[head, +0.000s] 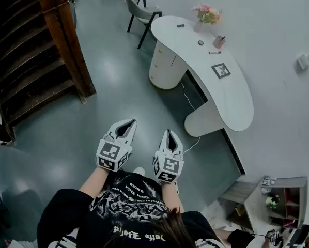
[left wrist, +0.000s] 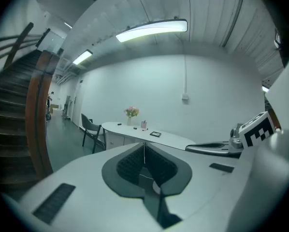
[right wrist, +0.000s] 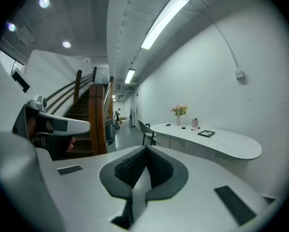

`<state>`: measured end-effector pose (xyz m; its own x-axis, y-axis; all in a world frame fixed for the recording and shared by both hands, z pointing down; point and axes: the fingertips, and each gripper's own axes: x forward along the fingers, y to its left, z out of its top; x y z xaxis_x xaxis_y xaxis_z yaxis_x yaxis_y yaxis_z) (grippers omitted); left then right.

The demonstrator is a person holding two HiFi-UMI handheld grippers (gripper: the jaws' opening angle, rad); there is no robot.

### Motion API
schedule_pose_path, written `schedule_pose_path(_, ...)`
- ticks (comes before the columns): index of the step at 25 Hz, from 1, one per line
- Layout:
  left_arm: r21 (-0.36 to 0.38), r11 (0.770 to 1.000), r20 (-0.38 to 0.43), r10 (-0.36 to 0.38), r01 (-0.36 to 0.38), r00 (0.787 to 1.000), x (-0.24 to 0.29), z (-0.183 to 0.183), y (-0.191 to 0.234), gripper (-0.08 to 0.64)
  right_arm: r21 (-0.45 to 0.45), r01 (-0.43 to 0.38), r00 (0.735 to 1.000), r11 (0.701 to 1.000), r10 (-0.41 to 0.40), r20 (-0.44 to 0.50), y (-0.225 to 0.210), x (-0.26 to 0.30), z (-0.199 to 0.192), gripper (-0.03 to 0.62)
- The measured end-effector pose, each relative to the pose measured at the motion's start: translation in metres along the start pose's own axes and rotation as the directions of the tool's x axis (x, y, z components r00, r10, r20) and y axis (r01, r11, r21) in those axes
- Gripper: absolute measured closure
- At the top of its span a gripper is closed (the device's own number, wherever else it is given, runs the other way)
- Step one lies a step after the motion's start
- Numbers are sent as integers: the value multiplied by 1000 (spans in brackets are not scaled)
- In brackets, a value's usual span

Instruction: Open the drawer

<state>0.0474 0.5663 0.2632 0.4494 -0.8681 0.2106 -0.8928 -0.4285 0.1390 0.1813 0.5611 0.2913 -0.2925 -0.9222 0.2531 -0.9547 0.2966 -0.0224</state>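
We hold two claws, the left claw (head: 129,124) and the right claw (head: 169,132), both closed on nothing, over open floor (head: 118,87). One curved counter (head: 232,97) lines the right wall. The drawer (head: 164,62) sits under its far end, near one chair (head: 140,13), and one staircase (head: 30,56) edges the left

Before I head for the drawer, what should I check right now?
1. Left gripper empty: ok, jaws together on nothing.
2. Right gripper empty: ok, jaws together too.
3. Drawer unit in view: ok, under the desk end by the chair.
4. Unit within reach: not ok, both grippers hang well short of the desk.
5. Its drawers shut: cannot tell, too small.
6. Walkway: not ok, a cable lies on the floor beside the desk.
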Motion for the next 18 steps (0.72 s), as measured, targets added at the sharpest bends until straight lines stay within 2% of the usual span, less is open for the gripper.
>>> schedule_pose_path(6,-6,1000,-2,9,-9,1000,1,-5,-14,535,7,-4,1000,1000,4,2,-11,-5,-2,568)
schedule_pose_path(11,-24,999,4,45,-44,999,7,-10,-22,535,29,-25,1000,999,25,-7,-26,-6,-9,566)
schedule_pose_path(18,-45,999,4,25,-25,1000,28,-19,-20,535,47,-26,1000,999,26,-6,-36,9,-15,566)
